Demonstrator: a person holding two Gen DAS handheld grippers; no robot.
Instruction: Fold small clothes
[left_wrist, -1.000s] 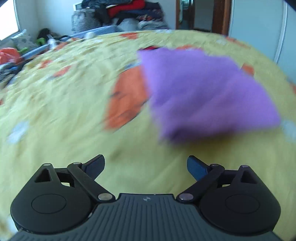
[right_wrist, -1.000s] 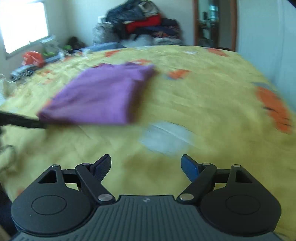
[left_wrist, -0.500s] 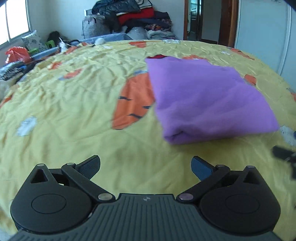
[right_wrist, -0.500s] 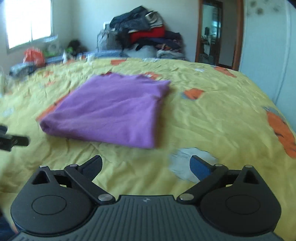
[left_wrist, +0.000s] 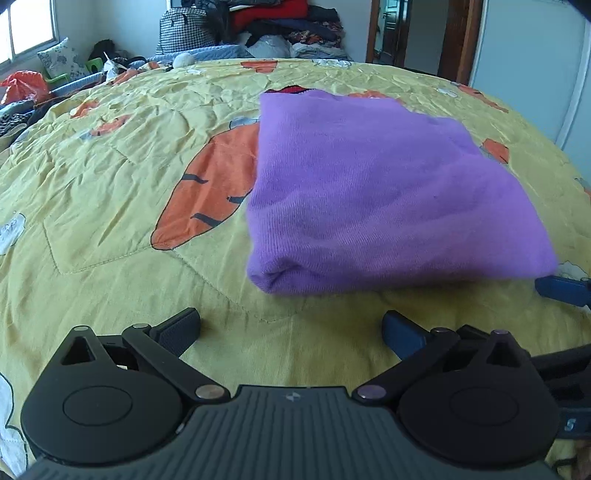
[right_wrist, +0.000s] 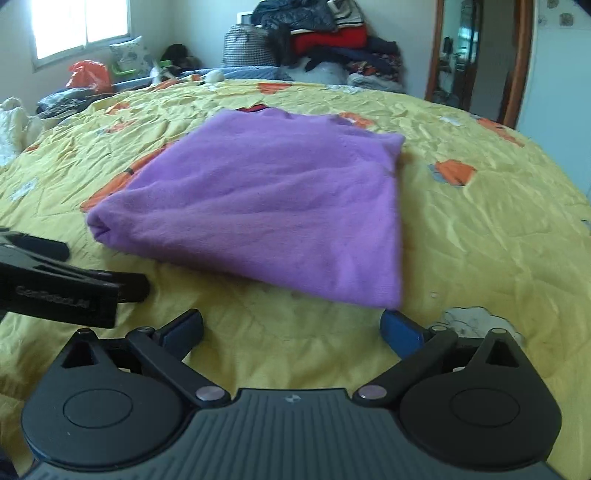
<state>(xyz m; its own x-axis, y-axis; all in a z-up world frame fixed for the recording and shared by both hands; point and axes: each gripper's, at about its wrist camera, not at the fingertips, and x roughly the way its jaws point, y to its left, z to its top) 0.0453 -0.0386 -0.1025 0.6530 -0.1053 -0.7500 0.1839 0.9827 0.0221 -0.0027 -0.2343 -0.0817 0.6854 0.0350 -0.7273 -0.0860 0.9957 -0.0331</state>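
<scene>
Purple garment (left_wrist: 380, 192) ahead of both grippers, on quilt (left_wrist: 110, 206). Left gripper (left_wrist: 291, 325) under near-left corner, right gripper (right_wrist: 291, 325) under near-right; both wide open, empty. Long axis probably runs away from grippers.

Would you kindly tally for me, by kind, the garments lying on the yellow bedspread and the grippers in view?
Purple folded garment: 1
Grippers: 2, the left gripper and the right gripper, both open and empty
Total: 3, all over the yellow bedspread
</scene>
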